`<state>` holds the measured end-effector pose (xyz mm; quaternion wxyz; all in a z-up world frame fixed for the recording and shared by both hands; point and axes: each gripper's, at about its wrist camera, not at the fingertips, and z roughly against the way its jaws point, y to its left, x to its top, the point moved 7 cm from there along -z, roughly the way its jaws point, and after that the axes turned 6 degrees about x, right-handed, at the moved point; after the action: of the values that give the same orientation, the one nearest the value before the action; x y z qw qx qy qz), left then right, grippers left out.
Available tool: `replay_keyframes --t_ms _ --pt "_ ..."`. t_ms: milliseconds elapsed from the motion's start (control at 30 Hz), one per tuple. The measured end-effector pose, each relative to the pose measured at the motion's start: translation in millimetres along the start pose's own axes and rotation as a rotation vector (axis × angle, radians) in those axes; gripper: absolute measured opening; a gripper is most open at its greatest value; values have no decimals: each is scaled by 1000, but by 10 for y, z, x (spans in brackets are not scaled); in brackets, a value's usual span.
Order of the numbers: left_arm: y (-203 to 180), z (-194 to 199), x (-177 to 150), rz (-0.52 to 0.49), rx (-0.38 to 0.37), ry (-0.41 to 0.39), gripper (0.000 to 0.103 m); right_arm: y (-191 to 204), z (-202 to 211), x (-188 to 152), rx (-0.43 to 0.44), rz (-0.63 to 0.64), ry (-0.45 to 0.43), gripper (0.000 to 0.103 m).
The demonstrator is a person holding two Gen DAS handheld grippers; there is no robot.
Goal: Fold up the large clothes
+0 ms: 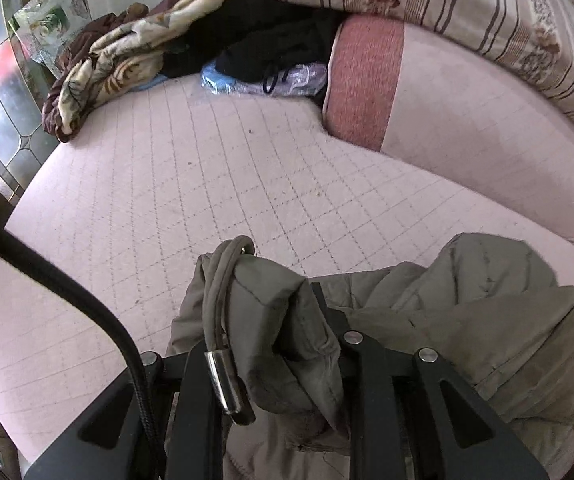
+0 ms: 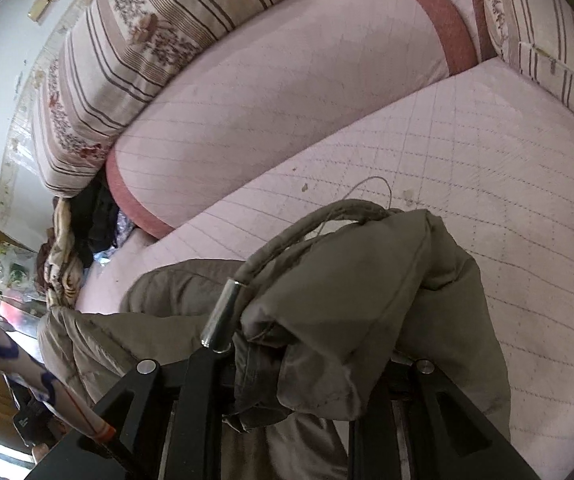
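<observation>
An olive-grey padded jacket (image 1: 467, 320) hangs between my two grippers above a pink quilted bed (image 1: 207, 180). My left gripper (image 1: 271, 344) is shut on a bunched corner of the jacket, with a drawstring cord and its metal tip (image 1: 223, 376) draped over the left finger. My right gripper (image 2: 307, 352) is shut on another bunched corner of the jacket (image 2: 347, 300), also with a cord and metal tip (image 2: 219, 320) across it. The fingertips of both grippers are hidden by fabric.
A long pink bolster (image 1: 467, 120) and striped floral pillows (image 1: 447, 0) lie at the back of the bed (image 2: 487, 160). A pile of blankets and dark clothes (image 1: 167, 52) sits at the far left corner. A glass door (image 1: 3, 100) stands left of the bed.
</observation>
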<state>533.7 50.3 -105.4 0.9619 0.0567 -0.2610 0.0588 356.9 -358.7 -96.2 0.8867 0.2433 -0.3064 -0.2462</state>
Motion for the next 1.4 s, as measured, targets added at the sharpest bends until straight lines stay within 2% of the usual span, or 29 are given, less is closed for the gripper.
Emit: replay_keyframes --t_ms 200,533,667,733,800,833,900,933,1000,1033,1133,1233,1333,1400 --pt "-136 -379 -55 -22 37 12 22 -197 -372 11 7 -45 27 23" --pt "-296 -700 41 -13 68 -3 23 -289 -700 60 40 -63 28 25" --pt "-277 -703 58 -10 35 35 25 -274 -696 73 41 -82 34 25" --pt "-212 -616 78 -1 -10 65 29 -255 -623 86 44 -104 31 31" --pt "-97 -417 109 31 -65 54 34 -175 -456 127 88 -116 5 57" --pt "-22 -261 136 52 -110 42 39 -144 -354 153 107 -121 -17 63" --pt "82 -9 176 80 -192 21 51 -77 -42 249 100 -123 -108 87" --pt "161 178 222 102 -236 0 60 -53 55 277 97 -114 -136 91" --pt "283 467 305 132 -262 -53 74 33 323 336 76 -73 -186 91" --pt "363 666 355 143 -256 -96 78 78 451 344 65 -54 -201 91" --pt "484 1039 404 142 -237 -154 80 253 730 266 29 7 -225 91" --pt "562 1287 282 111 -149 -181 81 473 841 103 0 95 -204 91" --pt "580 1367 12 64 -89 -187 81 767 760 -147 -17 190 -140 70" --pt "573 1342 -204 47 -87 -171 81 1051 603 -361 -2 274 -82 45"
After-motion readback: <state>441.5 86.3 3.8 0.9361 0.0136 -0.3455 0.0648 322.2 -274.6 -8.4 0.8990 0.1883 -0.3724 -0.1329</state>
